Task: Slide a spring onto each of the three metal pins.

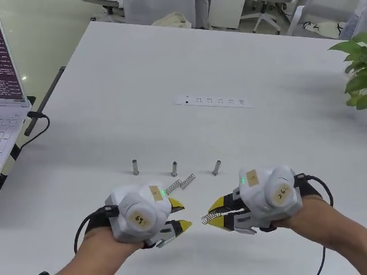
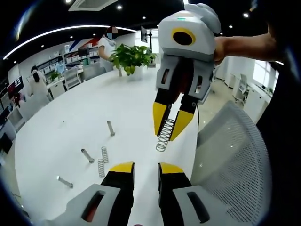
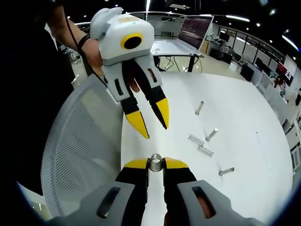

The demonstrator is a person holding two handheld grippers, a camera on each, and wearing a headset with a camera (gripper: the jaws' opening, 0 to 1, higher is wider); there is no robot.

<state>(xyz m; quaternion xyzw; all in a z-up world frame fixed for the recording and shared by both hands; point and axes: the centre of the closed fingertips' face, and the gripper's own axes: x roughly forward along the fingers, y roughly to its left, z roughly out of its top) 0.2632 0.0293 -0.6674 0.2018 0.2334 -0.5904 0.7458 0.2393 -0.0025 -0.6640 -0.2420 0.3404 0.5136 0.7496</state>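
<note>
While right yellow-tipped gripper [image 1: 215, 212] clamps coiled metal spring [image 1: 207, 218], left gripper [image 1: 181, 214] gapes empty, three upright metal pins [image 1: 174, 168] at twelve o'clock.

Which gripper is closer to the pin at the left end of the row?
Left. The left gripper is toward the person and right of the left-end pin; the right gripper, holding a spring, is farther right.

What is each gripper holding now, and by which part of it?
The right gripper holds a spring, pinched on its sides towards one end; the other end sticks out past the tips. The left gripper is open and holds nothing.
</note>
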